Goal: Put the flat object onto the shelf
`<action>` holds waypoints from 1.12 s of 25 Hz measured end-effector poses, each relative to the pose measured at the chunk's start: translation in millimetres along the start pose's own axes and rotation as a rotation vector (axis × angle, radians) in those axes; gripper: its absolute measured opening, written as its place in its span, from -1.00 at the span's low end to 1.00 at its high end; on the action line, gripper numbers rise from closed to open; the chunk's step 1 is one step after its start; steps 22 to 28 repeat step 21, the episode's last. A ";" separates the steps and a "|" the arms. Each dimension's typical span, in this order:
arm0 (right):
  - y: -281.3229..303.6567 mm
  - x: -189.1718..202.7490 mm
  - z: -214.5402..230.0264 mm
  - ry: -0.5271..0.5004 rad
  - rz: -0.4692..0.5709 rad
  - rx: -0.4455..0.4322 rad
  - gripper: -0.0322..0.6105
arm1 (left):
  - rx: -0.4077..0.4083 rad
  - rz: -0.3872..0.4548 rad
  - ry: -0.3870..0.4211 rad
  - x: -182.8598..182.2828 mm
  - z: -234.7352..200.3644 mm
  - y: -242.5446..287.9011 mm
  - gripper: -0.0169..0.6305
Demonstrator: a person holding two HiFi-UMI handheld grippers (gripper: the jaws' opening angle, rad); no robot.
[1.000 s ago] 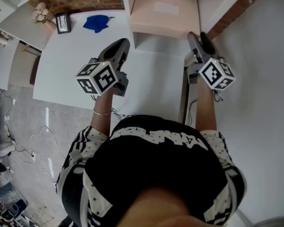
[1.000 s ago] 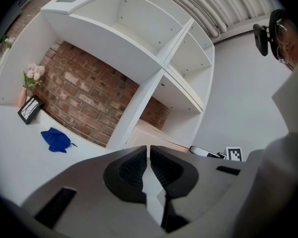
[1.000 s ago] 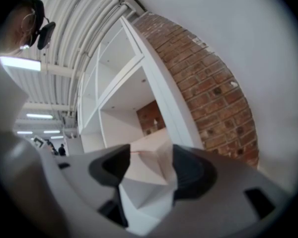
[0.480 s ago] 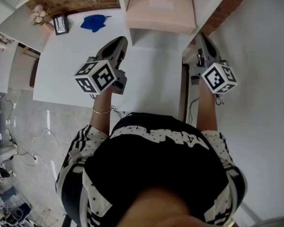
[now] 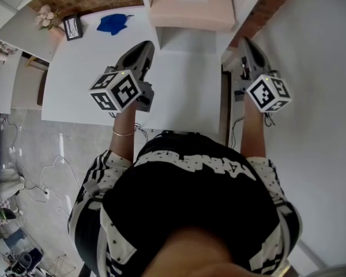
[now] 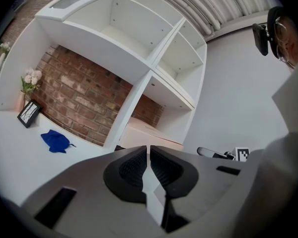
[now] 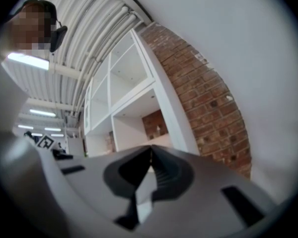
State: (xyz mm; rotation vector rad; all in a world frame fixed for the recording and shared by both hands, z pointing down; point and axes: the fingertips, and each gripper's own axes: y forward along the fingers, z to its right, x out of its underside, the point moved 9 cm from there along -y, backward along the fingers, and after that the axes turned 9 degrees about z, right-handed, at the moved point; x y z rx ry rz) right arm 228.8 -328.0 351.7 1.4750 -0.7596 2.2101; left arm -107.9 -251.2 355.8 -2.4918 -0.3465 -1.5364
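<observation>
Left gripper (image 6: pixel 148 152): jaws pressed together, nothing between. Right gripper (image 7: pixel 150 152): same, closed and empty. Both held low in front of shelf (image 6: pixel 131 103), left one over white table (image 5: pixel 92 68). Flat object (image 5: pixel 190 10), pale pink box, lies in lower shelf bay, apart from both grippers. Looks light, stiff, smooth-faced. Best hold probably near thin edge, pinched across thickness.

Blue cloth (image 5: pixel 116 24), picture frame (image 5: pixel 73 27) and flowers (image 5: pixel 45 18) rest on the white table (image 5: pixel 81 79).

Left tool (image 5: pixel 143 53) jaws closed, empty; right tool (image 5: pixel 248 46) likewise, both held forward.
</observation>
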 end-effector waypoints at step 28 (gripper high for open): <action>-10.8 -7.2 -7.1 -0.010 0.006 -0.019 -0.81 | 0.007 0.006 0.009 0.6 11.6 -5.1 -0.80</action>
